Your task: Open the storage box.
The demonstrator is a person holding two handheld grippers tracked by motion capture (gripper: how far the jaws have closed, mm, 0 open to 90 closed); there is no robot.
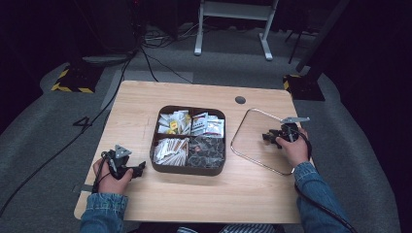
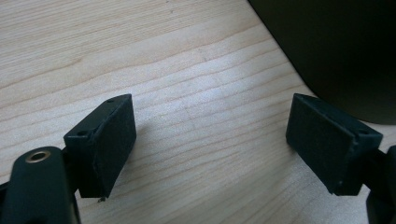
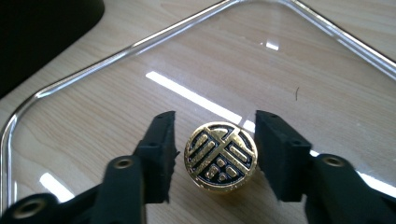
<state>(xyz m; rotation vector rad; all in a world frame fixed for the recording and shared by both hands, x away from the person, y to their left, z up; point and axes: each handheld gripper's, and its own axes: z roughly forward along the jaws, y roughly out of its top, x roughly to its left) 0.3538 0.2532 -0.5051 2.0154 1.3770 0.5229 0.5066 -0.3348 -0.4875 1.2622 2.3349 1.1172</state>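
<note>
Right gripper (image 3: 215,154) jaws narrow but parted, straddling the gold-and-black knob (image 3: 220,156) of the glass lid (image 3: 116,93); a slight gap shows on each side, pads not pressing. Lid lies flat on the table (image 1: 145,97), right of the divided tray (image 1: 189,169). Left gripper (image 2: 210,144) jaws wide, holding nothing, over bare wood beside the tray.

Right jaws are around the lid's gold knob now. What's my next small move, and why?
Probably back the right gripper straight off the gold knob. Its jaws stand open with a small gap on each side of the knob, and the glass lid lies flat on the table beside the dark box, so it looks set down.
</note>
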